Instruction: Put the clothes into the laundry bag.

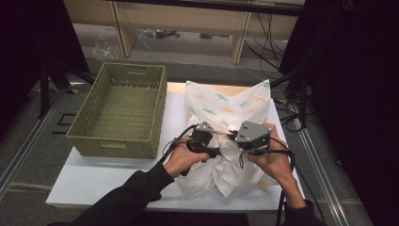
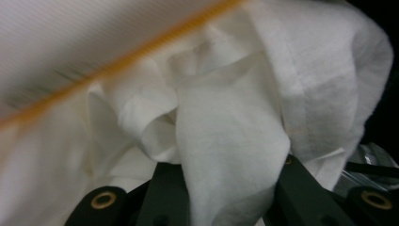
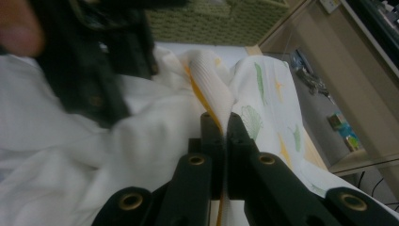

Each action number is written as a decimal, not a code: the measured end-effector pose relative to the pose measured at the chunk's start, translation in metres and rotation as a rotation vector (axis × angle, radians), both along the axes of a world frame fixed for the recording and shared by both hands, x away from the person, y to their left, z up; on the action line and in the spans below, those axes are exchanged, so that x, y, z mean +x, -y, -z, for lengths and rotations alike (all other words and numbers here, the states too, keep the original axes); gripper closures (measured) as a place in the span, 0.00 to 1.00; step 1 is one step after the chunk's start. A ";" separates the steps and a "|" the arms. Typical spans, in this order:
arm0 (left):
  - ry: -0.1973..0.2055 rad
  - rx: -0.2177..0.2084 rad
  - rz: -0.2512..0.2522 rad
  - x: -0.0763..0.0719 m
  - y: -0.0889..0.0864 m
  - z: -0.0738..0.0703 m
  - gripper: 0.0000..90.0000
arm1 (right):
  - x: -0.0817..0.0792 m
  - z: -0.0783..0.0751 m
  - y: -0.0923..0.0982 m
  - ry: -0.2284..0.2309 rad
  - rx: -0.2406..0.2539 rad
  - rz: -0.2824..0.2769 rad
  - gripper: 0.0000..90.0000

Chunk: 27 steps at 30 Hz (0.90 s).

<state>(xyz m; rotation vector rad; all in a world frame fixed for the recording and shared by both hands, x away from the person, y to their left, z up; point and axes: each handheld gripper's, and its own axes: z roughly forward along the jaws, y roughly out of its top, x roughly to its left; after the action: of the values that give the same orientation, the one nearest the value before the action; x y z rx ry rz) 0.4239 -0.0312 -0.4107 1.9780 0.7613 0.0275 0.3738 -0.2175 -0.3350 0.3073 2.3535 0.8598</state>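
A white garment [image 1: 226,165] with an orange-edged ribbed band lies bunched at the near centre of the white worktop [image 1: 94,179], over a leaf-printed cloth [image 1: 221,101]. The left gripper [image 1: 203,141] has its jaws set around a thick fold of white fabric. The right gripper [image 1: 247,139] has its jaws nearly closed, pinching the ribbed band [image 3: 211,89]. The woven basket [image 1: 120,110] stands at the left, with nothing in it. Judgement: the garment is gripped but not yet folded or transferred; handling appears to be at an early stage.
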 end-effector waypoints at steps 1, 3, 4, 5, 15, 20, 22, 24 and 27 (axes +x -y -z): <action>-0.002 -0.008 -0.036 0.007 0.000 0.002 0.86 | -0.002 -0.003 0.001 0.002 -0.002 -0.010 1.00; -0.020 -0.021 -0.105 0.021 0.000 0.013 0.86 | -0.004 -0.006 0.001 0.011 -0.010 -0.017 1.00; -0.026 -0.011 -0.130 0.028 -0.001 0.020 0.85 | -0.004 -0.006 0.002 0.008 -0.014 -0.016 1.00; -0.032 0.001 -0.154 0.035 -0.001 0.028 0.83 | -0.003 -0.004 0.002 0.001 -0.018 -0.018 1.00; -0.006 0.073 -0.156 0.005 -0.030 0.022 0.28 | 0.009 0.021 0.001 -0.068 -0.047 0.006 1.00; 0.106 0.184 -0.192 -0.014 -0.053 0.024 0.17 | 0.008 0.021 -0.001 -0.073 -0.051 0.011 1.00; 0.087 0.203 -0.211 -0.010 -0.059 0.033 0.18 | 0.008 0.021 -0.003 -0.071 -0.052 0.005 1.00; 0.106 0.270 -0.238 -0.001 -0.062 0.041 0.18 | 0.008 0.022 -0.004 -0.070 -0.060 0.002 1.00; 0.107 0.276 -0.282 0.015 -0.064 0.050 0.18 | 0.008 0.023 -0.005 -0.070 -0.061 0.004 1.00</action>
<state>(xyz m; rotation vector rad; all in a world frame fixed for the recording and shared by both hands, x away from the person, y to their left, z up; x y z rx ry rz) 0.4387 0.0329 -0.4605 2.0902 1.0035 0.4223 0.3820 -0.2123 -0.3575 0.3219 2.4374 0.7858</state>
